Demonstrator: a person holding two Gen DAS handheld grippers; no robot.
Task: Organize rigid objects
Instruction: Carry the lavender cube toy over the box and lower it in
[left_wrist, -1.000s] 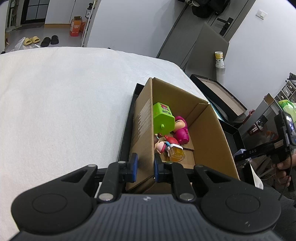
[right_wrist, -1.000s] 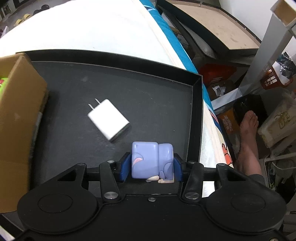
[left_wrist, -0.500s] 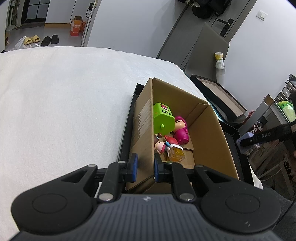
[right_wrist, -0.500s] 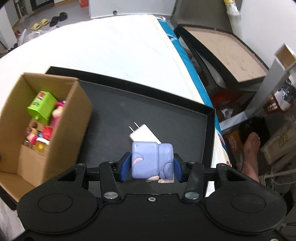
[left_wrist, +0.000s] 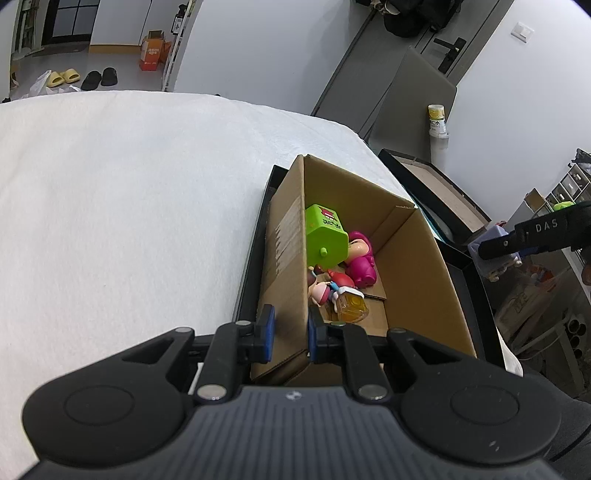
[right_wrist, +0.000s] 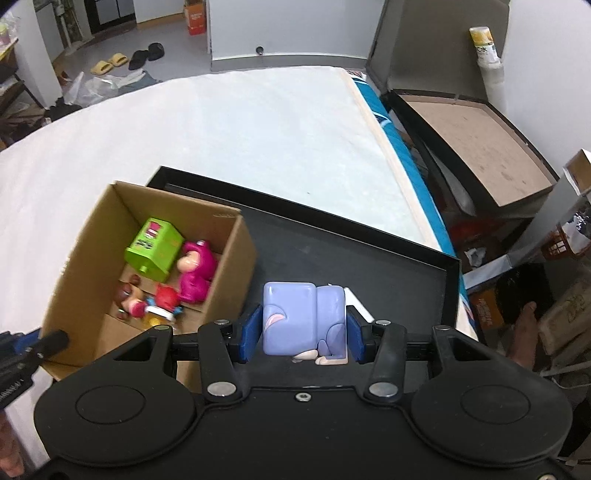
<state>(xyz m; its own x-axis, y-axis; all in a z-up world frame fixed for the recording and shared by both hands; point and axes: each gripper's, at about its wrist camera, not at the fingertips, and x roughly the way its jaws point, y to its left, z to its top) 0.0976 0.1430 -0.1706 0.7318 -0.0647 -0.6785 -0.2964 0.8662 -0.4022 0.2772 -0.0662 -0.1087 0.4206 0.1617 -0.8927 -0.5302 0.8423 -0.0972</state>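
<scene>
The white bed (right_wrist: 258, 122) is carrying a black tray (right_wrist: 369, 258), and on the tray's left end the cardboard box (left_wrist: 413, 280) is being steadied by the left gripper (left_wrist: 288, 334), whose jaws are pinching its near wall. The right gripper (right_wrist: 301, 328), jaws clamped on the lavender block figure (right_wrist: 304, 317), has been rising off the tray floor and swinging toward the box, so the white charger (right_wrist: 356, 306) is now peeking from behind the figure and the green toy (right_wrist: 155, 247) and pink figure (right_wrist: 195, 271) inside are coming into view. That is suggesting the pickup is done and the drop into the box is next.
</scene>
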